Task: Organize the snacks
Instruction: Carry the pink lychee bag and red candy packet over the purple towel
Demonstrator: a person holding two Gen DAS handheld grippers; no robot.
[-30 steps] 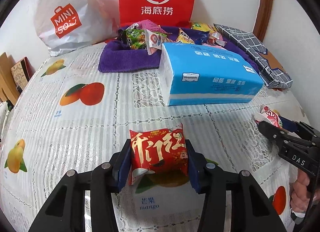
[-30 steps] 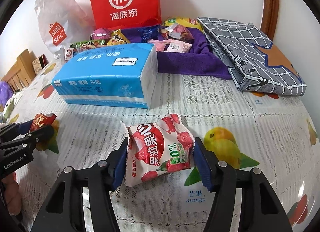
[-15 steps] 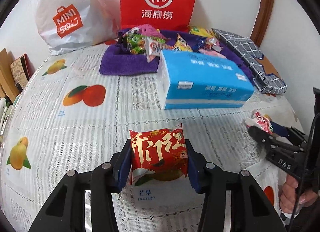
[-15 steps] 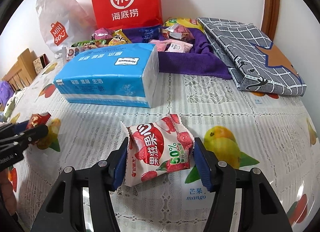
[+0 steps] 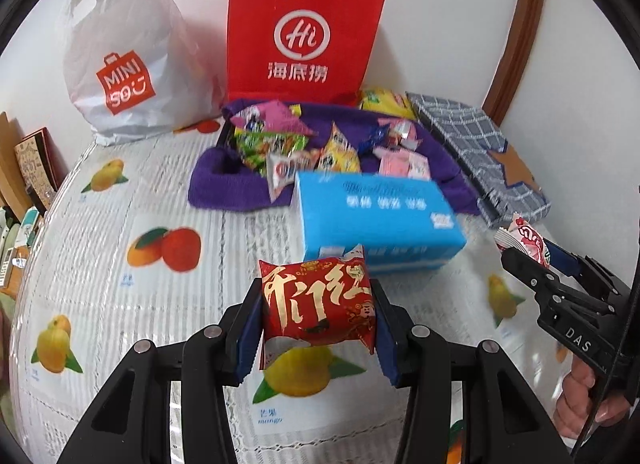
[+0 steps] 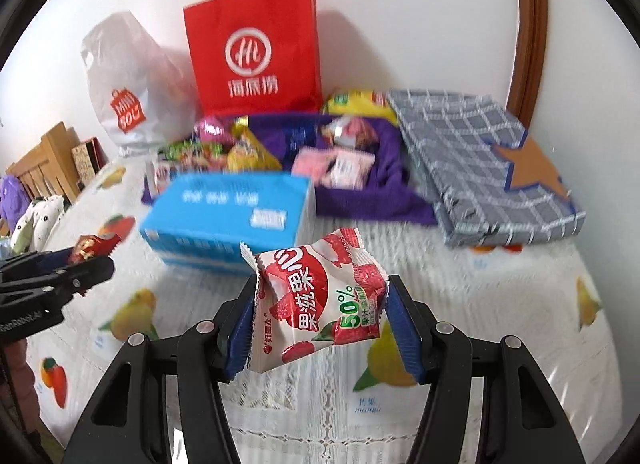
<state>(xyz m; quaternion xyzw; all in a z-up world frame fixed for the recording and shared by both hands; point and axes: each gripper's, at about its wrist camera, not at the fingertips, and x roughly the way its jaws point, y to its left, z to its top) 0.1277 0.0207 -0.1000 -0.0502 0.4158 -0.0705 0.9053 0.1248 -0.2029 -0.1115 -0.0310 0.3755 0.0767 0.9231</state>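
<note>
Two packets were in the air at this moment, one in each gripper. The left gripper (image 5: 318, 318) was clamped on the red packet (image 5: 318, 306), its blue pads pressing the two short ends, so the long axis of the packet lay across the jaws. The right gripper (image 6: 322, 322) gripped the white packet (image 6: 320, 300) (a lychee sweet, by its print) in the same way, a little tilted. Both packets hung clear above the tablecloth (image 5: 120, 296).

For the coming move, the relation that counts is where the purple tray (image 5: 224, 192) lay: ahead of both grippers and beyond the tissue pack (image 5: 380, 224), which stood directly between them and the tray. In the left view the tray's open left part was straight ahead and slightly left; in the right view its pink sweets (image 6: 332, 164) were ahead, just above the pack. I judged the left hand better placed for the tray's left side and the right hand for its right side, though the blur made the tray's inner division hard to read. Each packet would probably need to pass over the tissue pack, not around it.
</note>
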